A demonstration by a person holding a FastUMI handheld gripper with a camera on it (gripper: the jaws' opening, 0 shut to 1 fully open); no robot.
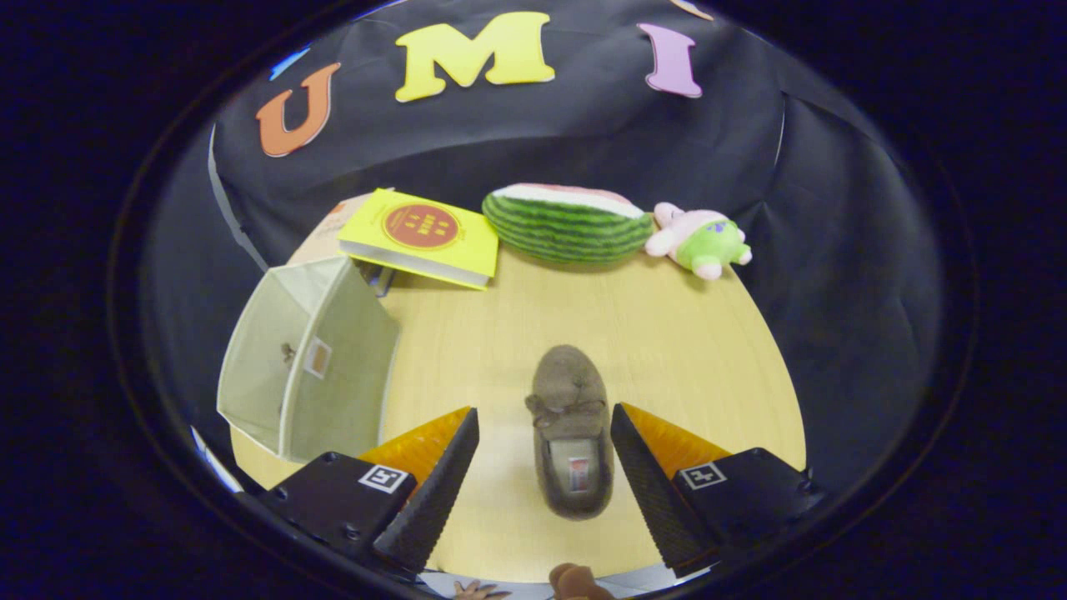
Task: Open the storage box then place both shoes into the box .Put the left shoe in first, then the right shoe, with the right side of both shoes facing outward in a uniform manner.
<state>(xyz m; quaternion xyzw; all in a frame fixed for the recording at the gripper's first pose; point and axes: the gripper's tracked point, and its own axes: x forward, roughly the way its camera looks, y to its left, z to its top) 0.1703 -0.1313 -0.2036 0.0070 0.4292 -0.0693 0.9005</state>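
A brown fuzzy shoe (571,425) with a small bow lies on the wooden table (667,333), toe pointing away from me. It sits between my gripper's (543,421) two fingers, nearer the right one, and neither finger touches it; the gripper is open. To the left of the fingers stands a pale fabric storage box (313,358), its opening showing an empty inside. Below the fingers, at the table's near edge, a brown rounded shape (575,581) peeks in; I cannot tell if it is the second shoe.
Along the far edge of the table lie a yellow book (421,236), a watermelon-shaped plush (567,223) and a small pink and green plush toy (703,240). Black cloth walls close in the booth behind and at the sides.
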